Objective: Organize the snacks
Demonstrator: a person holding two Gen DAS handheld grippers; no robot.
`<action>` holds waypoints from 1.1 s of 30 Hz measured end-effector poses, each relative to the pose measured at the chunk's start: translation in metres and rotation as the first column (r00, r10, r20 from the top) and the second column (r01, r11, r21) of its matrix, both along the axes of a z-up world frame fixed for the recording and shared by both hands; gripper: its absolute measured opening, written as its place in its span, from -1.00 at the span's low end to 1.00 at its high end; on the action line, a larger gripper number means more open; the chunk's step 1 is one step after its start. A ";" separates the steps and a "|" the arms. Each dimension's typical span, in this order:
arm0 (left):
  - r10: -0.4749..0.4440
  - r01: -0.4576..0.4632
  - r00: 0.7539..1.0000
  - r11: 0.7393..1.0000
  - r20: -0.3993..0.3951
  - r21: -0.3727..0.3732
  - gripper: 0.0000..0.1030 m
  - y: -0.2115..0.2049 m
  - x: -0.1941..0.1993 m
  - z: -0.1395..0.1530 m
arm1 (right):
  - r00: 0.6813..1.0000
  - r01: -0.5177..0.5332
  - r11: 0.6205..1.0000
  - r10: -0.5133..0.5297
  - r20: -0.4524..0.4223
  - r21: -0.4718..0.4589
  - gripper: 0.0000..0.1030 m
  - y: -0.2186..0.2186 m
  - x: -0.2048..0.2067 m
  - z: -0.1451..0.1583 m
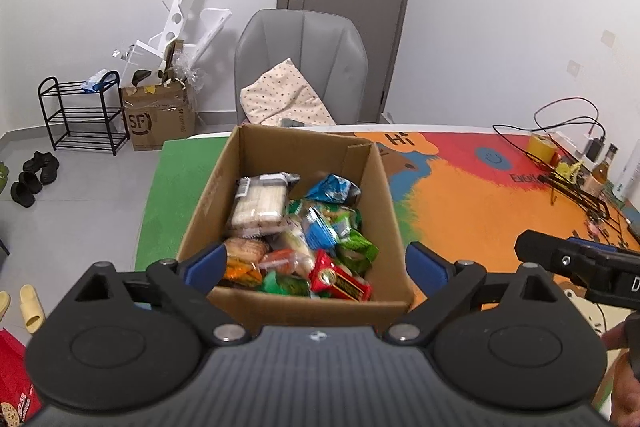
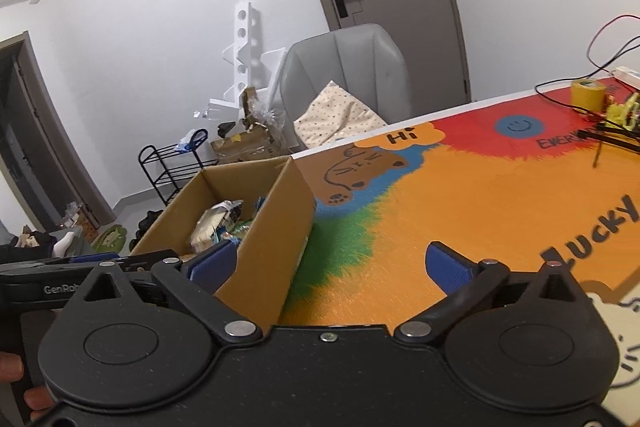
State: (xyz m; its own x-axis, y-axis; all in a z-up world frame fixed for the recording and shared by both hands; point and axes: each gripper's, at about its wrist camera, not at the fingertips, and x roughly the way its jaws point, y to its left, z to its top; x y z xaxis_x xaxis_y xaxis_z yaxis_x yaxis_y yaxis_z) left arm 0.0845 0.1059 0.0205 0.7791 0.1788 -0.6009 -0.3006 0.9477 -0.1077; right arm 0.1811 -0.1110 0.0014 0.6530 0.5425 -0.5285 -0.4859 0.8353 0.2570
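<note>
An open cardboard box stands on the table's left part, filled with several wrapped snacks: a pale cracker pack, a blue pack, a green pack and a red pack. My left gripper is open and empty, held over the box's near edge. My right gripper is open and empty, to the right of the box above the colourful mat. The right gripper also shows at the right edge of the left wrist view.
A grey chair with a spotted cushion stands behind the table. A yellow tape roll, a bottle, cables and a black rack crowd the far right of the table. A shoe rack and an SF carton stand on the floor at left.
</note>
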 end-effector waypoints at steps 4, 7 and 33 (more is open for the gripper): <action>-0.018 0.018 1.000 1.000 -0.002 0.020 0.91 -0.010 -0.011 0.004 | 1.000 0.004 1.000 -0.004 -0.011 -0.004 1.00 -0.008 -0.009 0.000; -0.023 0.023 1.000 0.999 -0.002 0.024 0.92 -0.015 -0.019 0.006 | 1.000 0.017 1.000 -0.017 0.000 -0.017 1.00 -0.015 -0.018 0.002; -0.107 0.100 0.988 0.992 0.112 0.071 1.00 -0.048 -0.080 0.044 | 0.989 0.103 0.994 -0.100 0.111 -0.024 1.00 -0.067 -0.085 0.046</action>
State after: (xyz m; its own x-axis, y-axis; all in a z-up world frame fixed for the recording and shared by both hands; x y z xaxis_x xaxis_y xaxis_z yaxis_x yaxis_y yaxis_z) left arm 0.0047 0.0576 0.0643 0.8591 0.1294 -0.4952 -0.1896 0.9792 -0.0729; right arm 0.0960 -0.1780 0.0469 0.7588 0.4554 -0.4656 -0.4222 0.8883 0.1808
